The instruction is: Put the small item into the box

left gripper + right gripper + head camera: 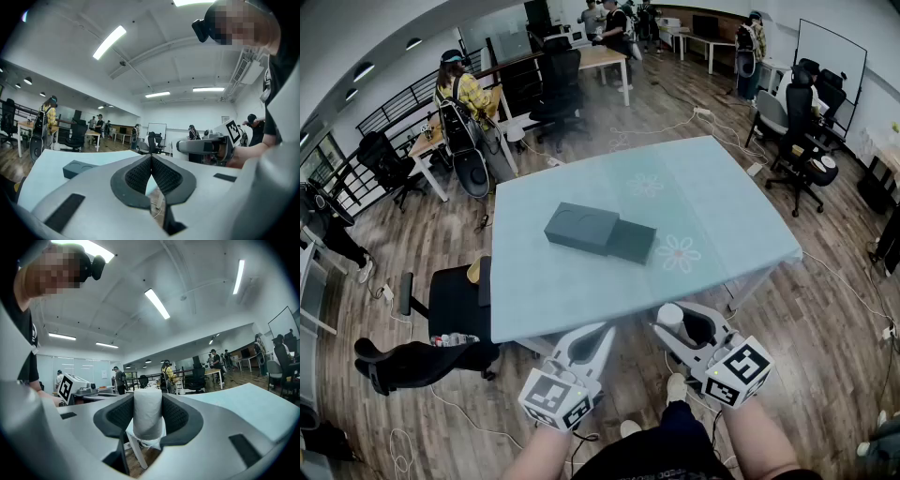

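A dark grey box (600, 232) lies near the middle of the pale blue table (712, 216), its inner tray slid partly out to the right. The box (79, 168) also shows at the left in the left gripper view. Both grippers hang below the table's near edge. My left gripper (598, 335) is shut with nothing between its pads (140, 176). My right gripper (672, 323) is shut on a small white cylinder (147, 414), which stands upright between the jaws; its round top (670, 314) shows in the head view.
A black office chair (441, 323) stands at the table's left near corner. Cables run over the wooden floor (825, 319). Further desks, chairs and several people fill the room behind the table.
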A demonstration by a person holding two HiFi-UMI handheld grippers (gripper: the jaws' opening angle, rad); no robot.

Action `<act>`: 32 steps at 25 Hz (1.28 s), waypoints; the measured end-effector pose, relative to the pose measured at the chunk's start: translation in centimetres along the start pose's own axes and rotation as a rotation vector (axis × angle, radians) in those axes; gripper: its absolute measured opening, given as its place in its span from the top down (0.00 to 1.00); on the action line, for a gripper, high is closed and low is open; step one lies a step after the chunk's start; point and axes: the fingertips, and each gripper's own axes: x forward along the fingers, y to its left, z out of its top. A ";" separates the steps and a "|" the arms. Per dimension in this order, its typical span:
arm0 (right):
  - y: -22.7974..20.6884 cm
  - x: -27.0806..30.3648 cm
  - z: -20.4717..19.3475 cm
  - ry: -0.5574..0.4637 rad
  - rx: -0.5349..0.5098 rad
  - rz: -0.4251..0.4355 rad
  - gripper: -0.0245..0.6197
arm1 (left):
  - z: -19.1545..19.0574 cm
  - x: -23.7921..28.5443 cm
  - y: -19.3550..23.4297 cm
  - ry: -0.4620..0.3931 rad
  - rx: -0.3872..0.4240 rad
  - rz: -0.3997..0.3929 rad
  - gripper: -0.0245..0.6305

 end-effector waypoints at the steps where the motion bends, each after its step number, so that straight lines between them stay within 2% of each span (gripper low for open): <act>1: 0.0 0.1 0.0 0.000 0.000 0.001 0.66 | 0.0 0.0 0.1 -0.001 0.000 0.000 0.91; 20: -0.4 0.2 0.4 -0.009 0.024 0.034 0.66 | 0.2 0.2 -0.1 0.015 -0.011 0.015 0.91; 32: -3.1 2.7 0.8 0.030 0.040 0.120 0.66 | 0.4 1.7 1.9 0.020 -0.028 0.093 0.91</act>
